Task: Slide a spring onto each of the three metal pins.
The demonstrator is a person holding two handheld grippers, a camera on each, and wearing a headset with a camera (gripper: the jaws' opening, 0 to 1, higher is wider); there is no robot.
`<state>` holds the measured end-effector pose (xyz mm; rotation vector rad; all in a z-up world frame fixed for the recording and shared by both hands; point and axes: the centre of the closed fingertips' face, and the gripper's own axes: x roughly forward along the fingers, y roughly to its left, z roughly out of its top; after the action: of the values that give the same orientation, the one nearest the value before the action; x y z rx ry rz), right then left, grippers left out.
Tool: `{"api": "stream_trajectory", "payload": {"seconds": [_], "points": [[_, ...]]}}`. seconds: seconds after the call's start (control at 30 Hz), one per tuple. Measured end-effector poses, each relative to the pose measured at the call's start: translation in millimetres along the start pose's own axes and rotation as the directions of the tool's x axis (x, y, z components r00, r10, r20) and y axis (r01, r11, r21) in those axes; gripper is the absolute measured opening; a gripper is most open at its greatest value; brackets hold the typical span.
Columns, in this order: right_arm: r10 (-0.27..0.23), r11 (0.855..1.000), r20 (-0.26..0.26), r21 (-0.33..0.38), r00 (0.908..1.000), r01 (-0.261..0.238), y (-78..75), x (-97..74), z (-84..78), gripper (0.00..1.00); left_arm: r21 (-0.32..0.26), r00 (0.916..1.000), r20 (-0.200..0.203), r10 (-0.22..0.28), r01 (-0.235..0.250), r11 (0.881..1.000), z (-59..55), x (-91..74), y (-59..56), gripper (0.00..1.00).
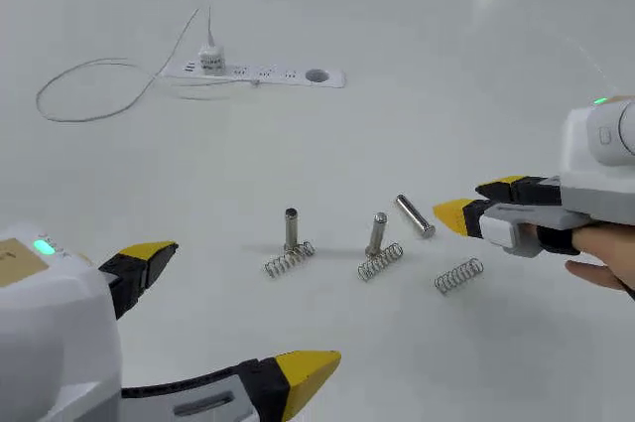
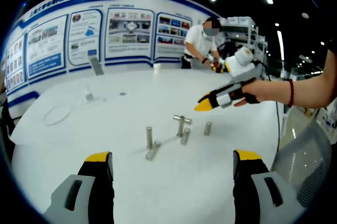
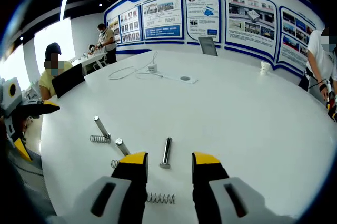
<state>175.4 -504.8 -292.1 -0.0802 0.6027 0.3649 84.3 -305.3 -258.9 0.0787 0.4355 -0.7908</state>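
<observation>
Two silver metal pins (image 1: 291, 227) (image 1: 377, 232) upright, coiled wire springs (image 1: 289, 260) (image 1: 380, 261) touching bases; third pin (image 1: 415, 215) flat just ahead of right gripper (image 1: 474, 200) jaws, third spring (image 1: 458, 275) near.

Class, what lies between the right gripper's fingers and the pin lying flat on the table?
Nothing: in the head view, only bare table separates the right gripper from the lying pin.

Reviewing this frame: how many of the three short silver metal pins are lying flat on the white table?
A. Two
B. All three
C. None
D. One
D: only the short silver metal pin just ahead of the right gripper lies on its side. The left pin and the middle pin stand upright on the white table.
</observation>
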Motion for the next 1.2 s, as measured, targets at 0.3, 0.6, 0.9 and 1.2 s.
{"api": "stream_trajectory", "payload": {"seconds": [0.3, 0.6, 0.9, 1.2], "points": [[0.014, 0.999, -0.029, -0.031, 0.9995, -0.014, 1.3, 31.5, -4.1, 0.3, 0.027, 0.9999, -0.008, -0.013, 0.013, 1.0, -1.3, 6.5, -0.4, 0.96], [0.019, 0.999, -0.04, -0.043, 0.999, -0.021, 3.7, 57.9, -5.8, 0.25, 0.024, 0.9999, -0.011, -0.009, 0.01, 1.0, -3.0, 10.5, 0.3, 0.95], [0.006, 1.0, -0.052, 0.004, 0.9986, -0.006, 5.0, 73.6, -12.6, 0.19, 0.023, 0.9998, -0.019, -0.01, 0.01, 1.0, -3.9, 15.4, 3.1, 0.94], [-0.019, 1.0, -0.047, 0.0, 0.9987, 0.019, 6.0, 78.2, -13.0, 0.1, 0.021, 0.9994, -0.03, -0.018, 0.018, 1.0, -6.9, 15.4, 4.5, 0.9]]}}
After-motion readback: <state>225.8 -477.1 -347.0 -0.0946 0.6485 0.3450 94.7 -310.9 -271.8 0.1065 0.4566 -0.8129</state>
